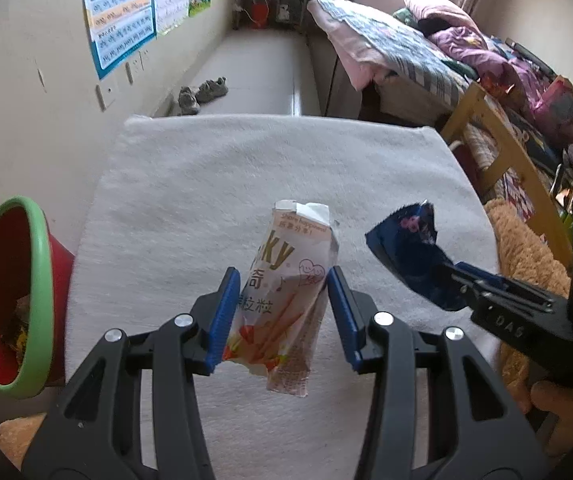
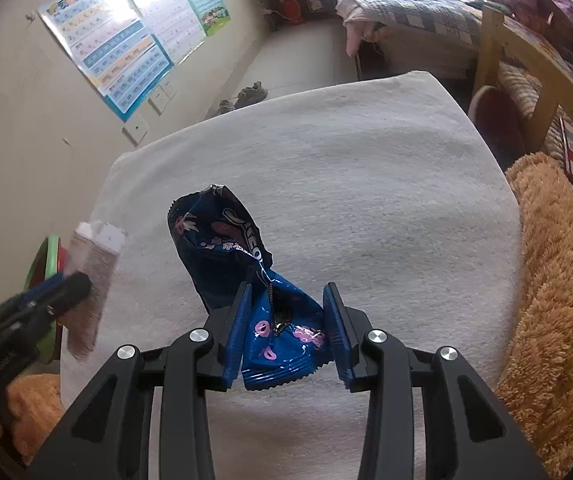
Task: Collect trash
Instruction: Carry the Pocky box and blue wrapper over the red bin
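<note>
My left gripper (image 1: 284, 280) is shut on a crushed white Pocky snack box (image 1: 286, 304) and holds it above the grey towel-covered table (image 1: 246, 184). My right gripper (image 2: 288, 296) is shut on a crumpled dark blue Oreo wrapper (image 2: 246, 272), also lifted off the table. The wrapper (image 1: 410, 252) and the right gripper (image 1: 460, 276) show at the right of the left wrist view. The box (image 2: 90, 276) and the left gripper (image 2: 58, 288) show blurred at the left of the right wrist view. A red bin with a green rim (image 1: 10, 292) stands left of the table and holds some trash.
A wall with posters (image 1: 122, 20) runs along the left. A bed with piled bedding (image 1: 426, 48) and a wooden frame (image 1: 502, 152) lies to the right. A brown plush toy (image 2: 558, 272) sits at the table's right edge. Shoes (image 1: 202, 94) lie on the floor beyond.
</note>
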Tool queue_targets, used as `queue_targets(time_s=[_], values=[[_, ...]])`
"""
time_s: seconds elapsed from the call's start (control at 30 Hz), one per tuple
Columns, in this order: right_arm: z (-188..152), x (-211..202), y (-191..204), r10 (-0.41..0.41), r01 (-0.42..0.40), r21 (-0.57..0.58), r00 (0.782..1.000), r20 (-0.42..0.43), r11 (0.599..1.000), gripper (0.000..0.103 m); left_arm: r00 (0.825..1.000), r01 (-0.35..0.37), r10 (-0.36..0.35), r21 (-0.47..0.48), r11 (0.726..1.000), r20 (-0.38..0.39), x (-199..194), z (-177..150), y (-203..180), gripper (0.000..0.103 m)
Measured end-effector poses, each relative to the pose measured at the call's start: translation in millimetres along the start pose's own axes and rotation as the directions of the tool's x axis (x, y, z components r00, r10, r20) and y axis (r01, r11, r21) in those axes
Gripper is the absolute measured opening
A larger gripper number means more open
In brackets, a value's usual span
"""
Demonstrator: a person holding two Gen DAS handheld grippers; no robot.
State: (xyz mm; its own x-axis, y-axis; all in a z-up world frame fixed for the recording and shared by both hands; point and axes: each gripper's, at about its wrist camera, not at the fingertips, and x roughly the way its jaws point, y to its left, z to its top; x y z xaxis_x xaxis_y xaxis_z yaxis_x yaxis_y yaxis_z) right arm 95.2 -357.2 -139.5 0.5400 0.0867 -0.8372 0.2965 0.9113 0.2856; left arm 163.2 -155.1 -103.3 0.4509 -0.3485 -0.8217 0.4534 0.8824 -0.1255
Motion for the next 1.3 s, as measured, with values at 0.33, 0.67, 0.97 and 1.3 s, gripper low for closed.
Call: queue_targets(time_s=[0.33, 0.67, 0.97, 1.3], values=[[-4.9, 3.6, 10.9, -0.006, 0.006, -0.03, 1.0, -0.007, 1.0, 0.036, 0.999, -0.033, 0.036, -0.08, 0.996, 0.034, -18.2, -10.2, 31.2, 0.044], [-11.7, 4.7, 28.6, 0.008, -0.009, -0.084, 1.0, -0.017, 0.996, 0.036, 0.991, -0.1, 0.112, -0.163, 0.982, 0.071, -37.4, -9.8, 64.9, 0.044], [-17.9, 7.6, 58.7, 0.033, -0.038, -0.148, 0.999, -0.036, 0.988, 0.036, 0.983, -0.128, 0.148, -0.174, 0.976, 0.107, -49.6, -8.1, 74.7, 0.044], [-13.5, 13.3, 112.1, 0.079, -0.09, -0.234, 0.995, -0.055, 0.968, 0.036, 0.974, -0.154, 0.19, -0.249, 0.956, 0.123, -62.5, -15.3, 110.1, 0.044]])
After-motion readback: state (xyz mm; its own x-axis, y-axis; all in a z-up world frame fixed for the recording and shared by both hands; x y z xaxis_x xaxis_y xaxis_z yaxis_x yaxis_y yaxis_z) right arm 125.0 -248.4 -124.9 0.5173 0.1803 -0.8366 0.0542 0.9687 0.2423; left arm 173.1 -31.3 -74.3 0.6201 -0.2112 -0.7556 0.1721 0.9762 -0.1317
